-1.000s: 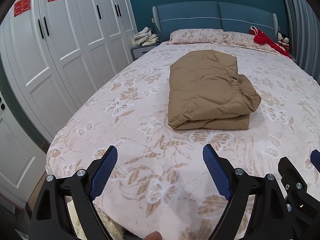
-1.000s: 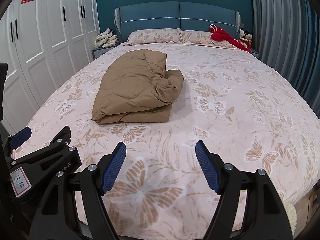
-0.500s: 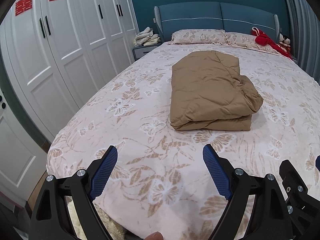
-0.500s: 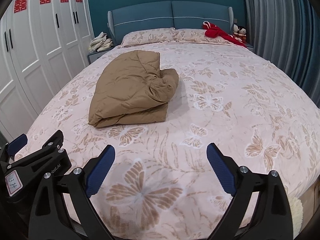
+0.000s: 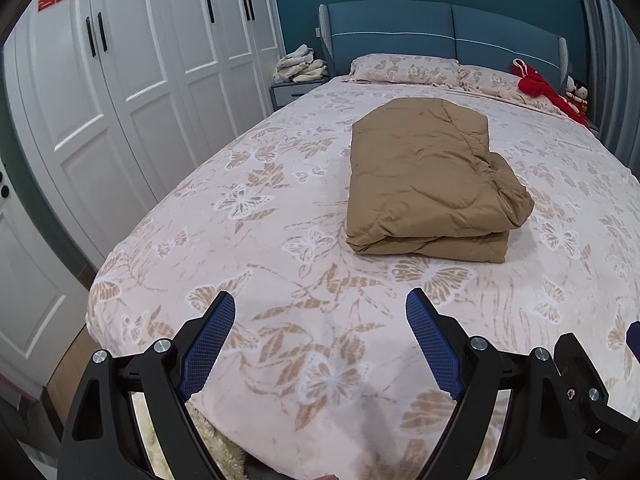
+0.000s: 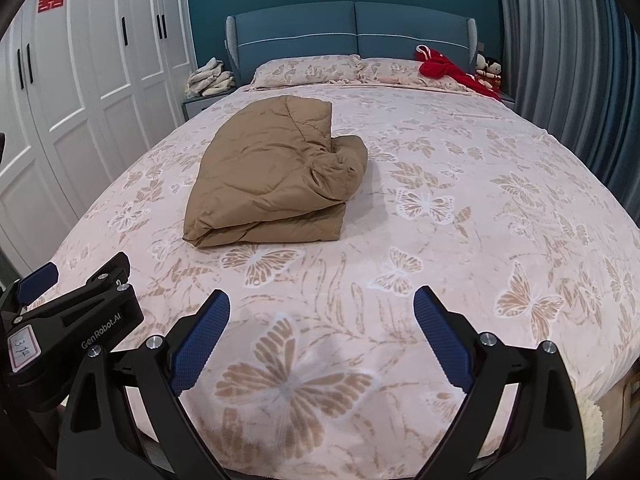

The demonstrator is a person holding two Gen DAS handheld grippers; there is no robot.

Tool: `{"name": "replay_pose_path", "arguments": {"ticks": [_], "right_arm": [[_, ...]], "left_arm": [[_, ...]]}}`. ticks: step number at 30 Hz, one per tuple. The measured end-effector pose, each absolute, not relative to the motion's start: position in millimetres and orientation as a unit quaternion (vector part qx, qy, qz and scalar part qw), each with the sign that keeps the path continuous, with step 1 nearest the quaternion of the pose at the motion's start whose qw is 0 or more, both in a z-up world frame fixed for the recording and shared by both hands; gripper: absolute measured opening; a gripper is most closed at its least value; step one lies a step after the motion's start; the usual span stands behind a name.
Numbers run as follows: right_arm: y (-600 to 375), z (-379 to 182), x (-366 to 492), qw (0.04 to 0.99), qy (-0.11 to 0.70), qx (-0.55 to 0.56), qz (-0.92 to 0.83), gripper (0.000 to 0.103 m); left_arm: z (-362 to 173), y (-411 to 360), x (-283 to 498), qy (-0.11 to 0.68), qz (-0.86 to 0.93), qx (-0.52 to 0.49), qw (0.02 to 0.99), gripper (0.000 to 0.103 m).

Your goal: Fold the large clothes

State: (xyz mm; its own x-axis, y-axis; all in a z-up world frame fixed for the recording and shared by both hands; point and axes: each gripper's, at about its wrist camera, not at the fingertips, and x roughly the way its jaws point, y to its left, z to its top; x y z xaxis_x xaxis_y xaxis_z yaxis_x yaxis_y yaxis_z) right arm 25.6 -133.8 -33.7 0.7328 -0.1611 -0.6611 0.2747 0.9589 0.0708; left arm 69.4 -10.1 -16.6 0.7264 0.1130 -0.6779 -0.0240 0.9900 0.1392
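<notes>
A tan padded garment lies folded into a thick rectangle on the bed, with a bunched lump at its right edge; it also shows in the right wrist view. My left gripper is open and empty, held over the foot of the bed well short of the garment. My right gripper is open and empty, also over the foot of the bed. The left gripper's body shows at the lower left of the right wrist view.
The bed has a pink butterfly cover, pillows and a blue headboard. White wardrobes line the left. A nightstand holds pale cloth. Red clothing and dolls lie at the back right. Grey curtains hang on the right.
The right gripper's jaws have opened wider. Both grippers have drifted slightly back and sideways; the folded garment has not moved.
</notes>
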Motion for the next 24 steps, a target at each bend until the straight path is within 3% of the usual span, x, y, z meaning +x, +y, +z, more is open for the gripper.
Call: {"name": "replay_pose_path", "arguments": {"ticks": [24], "right_arm": [[-130.8,-36.5,23.8,0.926,0.345,0.092,-0.122,0.091]], "left_arm": [[-14.6,-8.2,73.1,0.364,0.030,0.059,0.929,0.083]]}}
